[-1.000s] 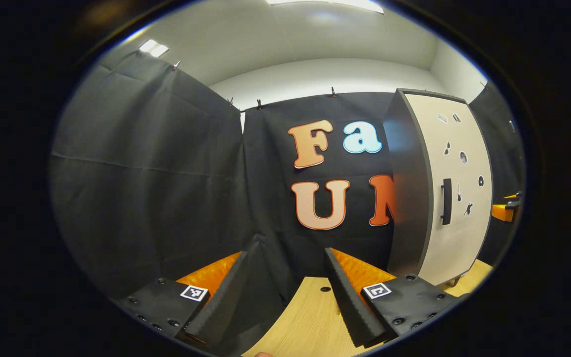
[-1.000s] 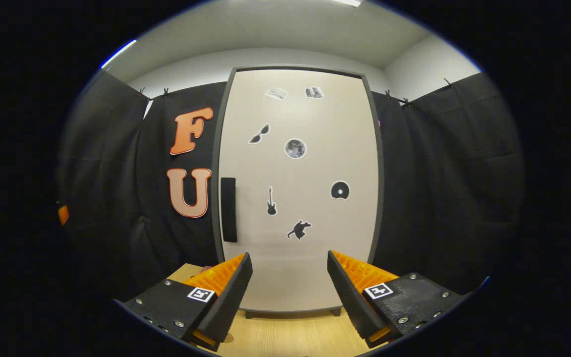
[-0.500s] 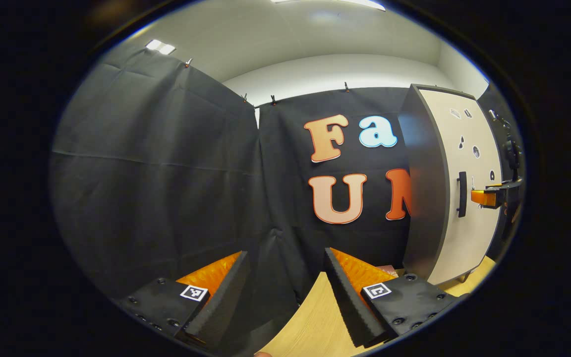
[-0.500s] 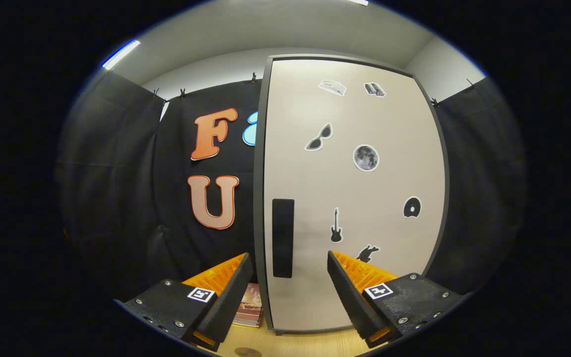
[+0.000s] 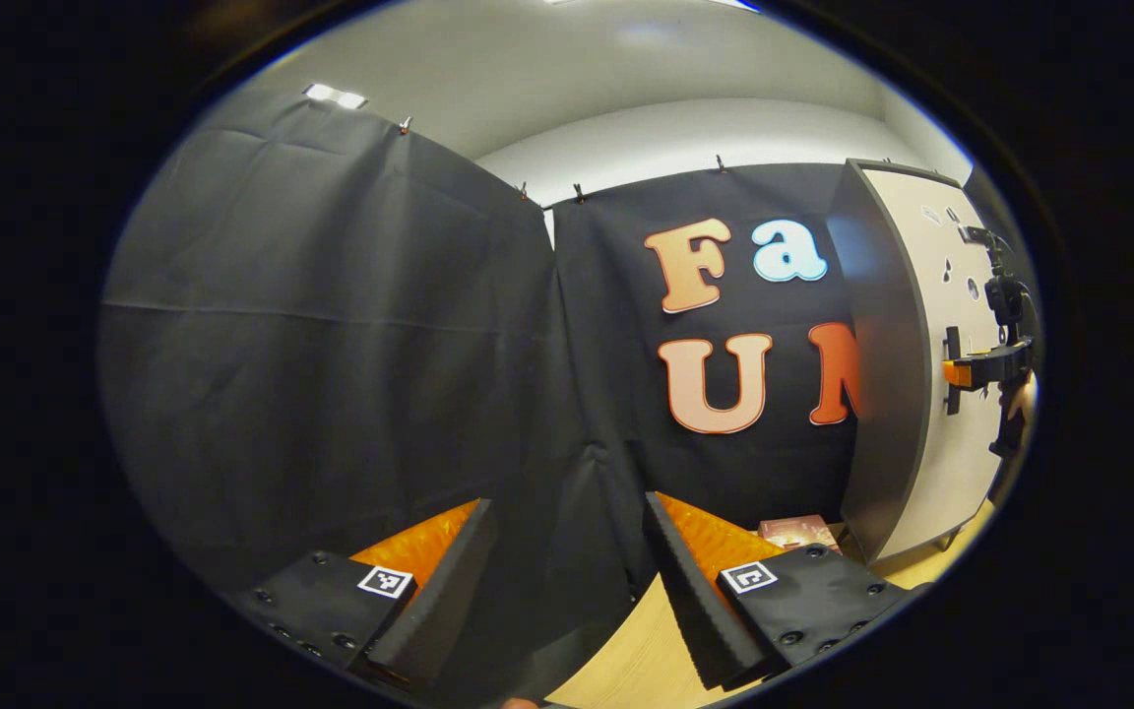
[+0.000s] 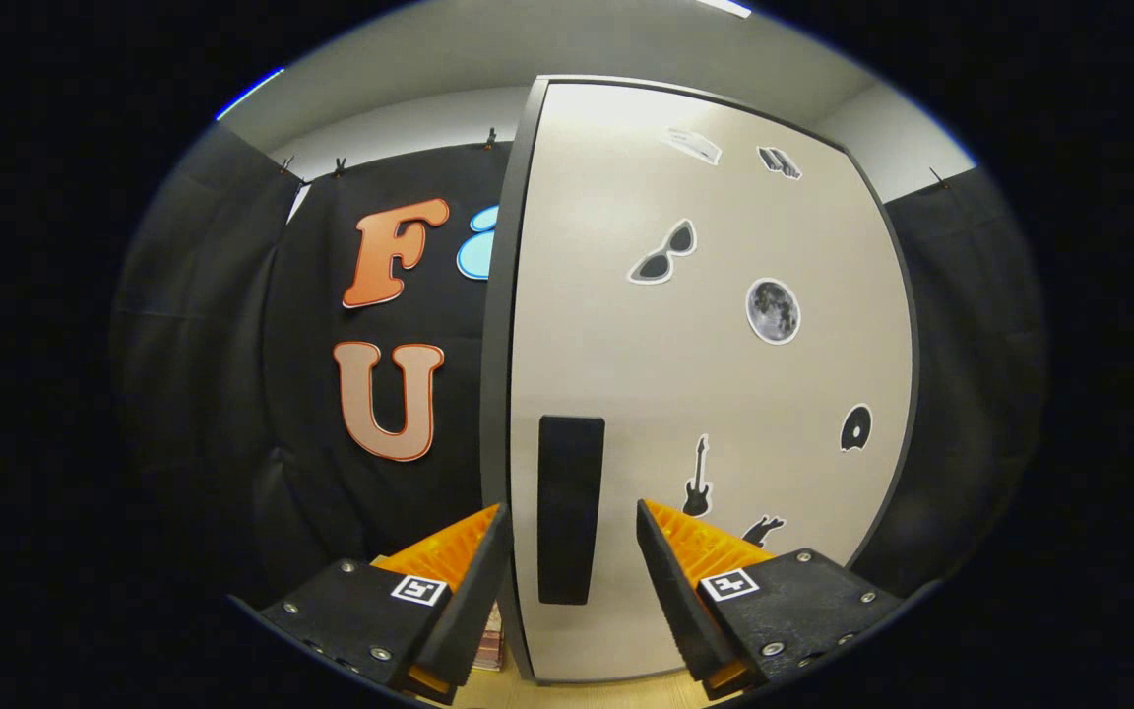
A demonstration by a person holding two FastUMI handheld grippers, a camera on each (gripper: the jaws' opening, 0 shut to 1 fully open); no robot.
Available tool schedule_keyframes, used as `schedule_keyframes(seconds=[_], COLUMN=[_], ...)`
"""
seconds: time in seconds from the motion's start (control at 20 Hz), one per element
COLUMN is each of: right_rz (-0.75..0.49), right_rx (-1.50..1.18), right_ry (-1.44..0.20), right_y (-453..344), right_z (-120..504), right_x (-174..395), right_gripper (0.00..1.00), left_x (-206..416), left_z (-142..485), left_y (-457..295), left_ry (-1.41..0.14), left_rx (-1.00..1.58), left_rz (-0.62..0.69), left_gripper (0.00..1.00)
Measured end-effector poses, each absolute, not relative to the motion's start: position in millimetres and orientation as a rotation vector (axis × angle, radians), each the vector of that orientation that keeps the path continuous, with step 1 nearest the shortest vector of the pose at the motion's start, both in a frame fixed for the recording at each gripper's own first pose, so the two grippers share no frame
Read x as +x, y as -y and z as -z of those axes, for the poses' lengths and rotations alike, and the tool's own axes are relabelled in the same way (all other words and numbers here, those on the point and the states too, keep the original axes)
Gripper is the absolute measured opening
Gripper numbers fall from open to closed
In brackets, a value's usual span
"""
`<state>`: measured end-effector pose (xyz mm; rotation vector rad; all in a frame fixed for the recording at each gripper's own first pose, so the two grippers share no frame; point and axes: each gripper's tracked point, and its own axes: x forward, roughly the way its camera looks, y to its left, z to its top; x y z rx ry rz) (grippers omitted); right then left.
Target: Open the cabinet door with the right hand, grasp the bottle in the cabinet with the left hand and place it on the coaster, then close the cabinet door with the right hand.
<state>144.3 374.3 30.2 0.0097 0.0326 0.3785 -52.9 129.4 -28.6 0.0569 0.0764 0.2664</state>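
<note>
The cabinet (image 6: 705, 374) has a pale door with small stickers and a dark frame; the door is closed. Its black vertical handle (image 6: 569, 507) stands between the fingers of my right gripper (image 6: 567, 581), which is open around it without touching. In the left gripper view the cabinet (image 5: 882, 364) stands at the far right, with the right gripper (image 5: 961, 374) held at its handle (image 5: 951, 369). My left gripper (image 5: 567, 581) is open and holds nothing, facing the black cloth wall above the wooden table (image 5: 646, 660).
A stack of books (image 5: 795, 532) lies on the table beside the cabinet's left side, also visible as books (image 6: 493, 630) in the right gripper view. Black cloth walls enclose the booth on all sides.
My right gripper has moved in toward the cabinet and left, so the handle now sits between its fingers. My left gripper has turned left, sliding the cabinet toward the view's right edge.
</note>
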Motion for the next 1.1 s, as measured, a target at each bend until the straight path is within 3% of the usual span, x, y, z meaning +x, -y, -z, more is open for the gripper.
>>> schedule_keyframes(seconds=[0.6, 1.1], right_rz=[-0.393, -0.478], right_rx=[0.053, 0.053], right_ry=[-0.085, -0.068], right_y=[-384, -375], right_z=[-15, -16], right_x=[161, 139], right_gripper=[0.36, 0.3], left_x=[-65, -67], left_z=[34, 31], left_y=[-140, -142], left_ry=[-0.1, -0.096], left_rx=[0.078, 0.074], left_rz=[-0.315, -0.325], left_gripper=[0.98, 0.98])
